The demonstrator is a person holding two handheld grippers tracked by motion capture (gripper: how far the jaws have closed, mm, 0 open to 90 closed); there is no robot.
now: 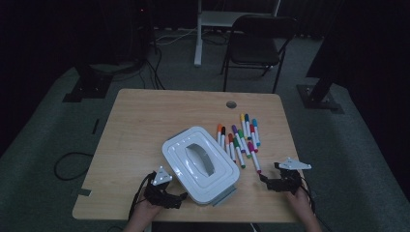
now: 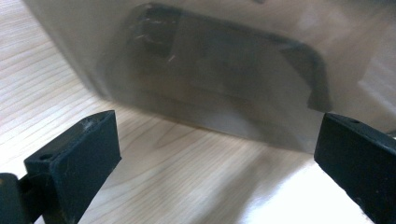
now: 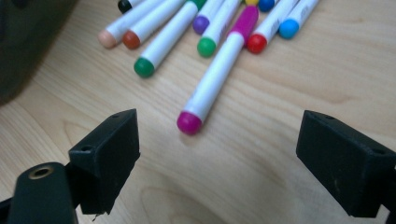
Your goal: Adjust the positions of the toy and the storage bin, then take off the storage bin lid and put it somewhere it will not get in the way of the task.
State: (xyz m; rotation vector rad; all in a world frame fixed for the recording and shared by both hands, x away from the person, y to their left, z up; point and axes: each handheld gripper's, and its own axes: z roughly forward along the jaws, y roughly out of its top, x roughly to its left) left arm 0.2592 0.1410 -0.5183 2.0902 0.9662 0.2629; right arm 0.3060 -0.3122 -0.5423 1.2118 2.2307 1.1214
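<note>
Approaching the magenta marker [image 3: 219, 70] just beside the white lidded box [image 1: 200, 164], the right gripper [image 3: 218, 154], jaws spread wide, should centre over its barrel; the left gripper [image 2: 217, 154] waits released.

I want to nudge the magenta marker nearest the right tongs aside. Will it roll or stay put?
The magenta marker looks round and smooth, so a sideways push would probably roll it. It lies flat on the bare table, so tipping seems unlikely. It looks stiff and light, likely easy for the open right tongs.
</note>
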